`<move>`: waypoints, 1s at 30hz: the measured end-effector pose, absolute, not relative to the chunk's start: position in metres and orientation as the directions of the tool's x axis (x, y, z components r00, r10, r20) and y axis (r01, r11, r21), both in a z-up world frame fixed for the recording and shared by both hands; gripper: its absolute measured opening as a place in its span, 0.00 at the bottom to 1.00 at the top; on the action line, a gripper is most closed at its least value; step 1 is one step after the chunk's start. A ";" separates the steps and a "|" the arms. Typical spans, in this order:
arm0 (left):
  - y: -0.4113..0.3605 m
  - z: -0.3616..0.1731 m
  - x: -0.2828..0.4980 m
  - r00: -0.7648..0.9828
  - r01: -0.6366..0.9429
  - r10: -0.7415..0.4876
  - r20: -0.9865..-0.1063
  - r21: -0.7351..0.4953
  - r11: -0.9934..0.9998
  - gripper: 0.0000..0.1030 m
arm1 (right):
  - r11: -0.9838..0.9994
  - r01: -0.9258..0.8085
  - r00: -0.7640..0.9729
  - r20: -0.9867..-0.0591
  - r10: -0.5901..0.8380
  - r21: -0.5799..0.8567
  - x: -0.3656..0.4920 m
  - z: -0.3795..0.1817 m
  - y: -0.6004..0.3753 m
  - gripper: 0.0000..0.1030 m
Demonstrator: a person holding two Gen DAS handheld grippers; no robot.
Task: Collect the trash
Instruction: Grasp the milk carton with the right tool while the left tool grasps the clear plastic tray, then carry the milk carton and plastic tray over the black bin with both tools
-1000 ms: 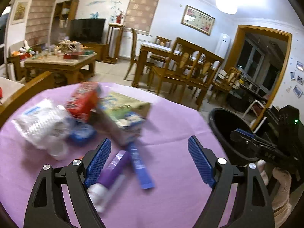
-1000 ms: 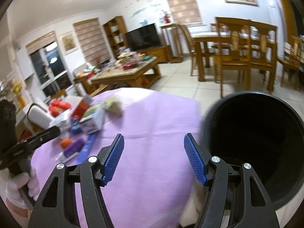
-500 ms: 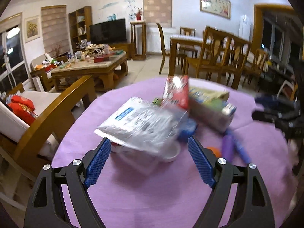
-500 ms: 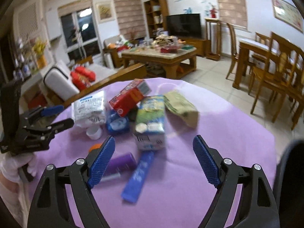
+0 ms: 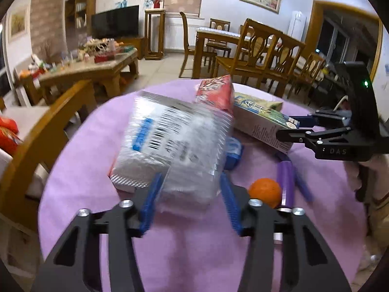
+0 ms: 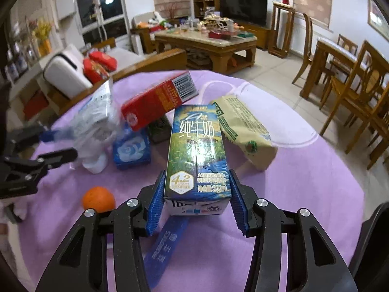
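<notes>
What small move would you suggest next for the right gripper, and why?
Probably finish closing, then lift: the right gripper is closing with the milk carton between its fingers, and the carton's far end lies among other trash on the purple cloth.

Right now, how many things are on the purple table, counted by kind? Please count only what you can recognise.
Cartons: 2 (milk carton, red carton)
Soft packs: 3 (clear plastic pack, blue pack, beige pack)
Fruit: 1 (orange)
Tubes: 1 (purple tube)
Stick sachets: 1 (blue sachet)
Total: 8
Left out as unclear: a white cap, a dark item.
</notes>
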State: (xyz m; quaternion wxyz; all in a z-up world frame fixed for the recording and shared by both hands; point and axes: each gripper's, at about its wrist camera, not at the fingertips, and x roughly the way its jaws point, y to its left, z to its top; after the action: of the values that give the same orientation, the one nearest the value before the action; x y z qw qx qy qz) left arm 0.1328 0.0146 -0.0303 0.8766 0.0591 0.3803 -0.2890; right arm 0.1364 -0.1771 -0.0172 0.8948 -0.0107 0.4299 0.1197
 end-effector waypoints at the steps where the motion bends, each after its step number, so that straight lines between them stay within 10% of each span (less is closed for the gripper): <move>1: 0.016 -0.030 0.130 0.541 0.549 -0.466 -0.700 -0.125 0.826 0.37 | 0.969 -0.223 0.607 -0.764 0.221 0.103 0.133 -0.014 -0.181 0.47; 14: 0.043 0.006 0.089 0.437 0.557 -0.790 -0.429 -0.561 0.613 0.31 | 0.945 -0.268 0.695 -0.641 0.325 0.189 0.039 0.041 -0.224 0.47; 30: -0.058 0.043 0.054 0.426 0.669 -0.793 -0.436 -0.438 0.600 0.12 | 0.968 -0.135 0.802 -0.549 0.233 0.214 -0.047 0.079 -0.332 0.47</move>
State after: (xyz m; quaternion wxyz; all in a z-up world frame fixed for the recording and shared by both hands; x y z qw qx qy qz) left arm 0.0540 -0.0581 0.0427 0.8386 -0.0995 0.3114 -0.4358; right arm -0.0470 -0.3321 0.0791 0.9458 0.0822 0.2989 0.0972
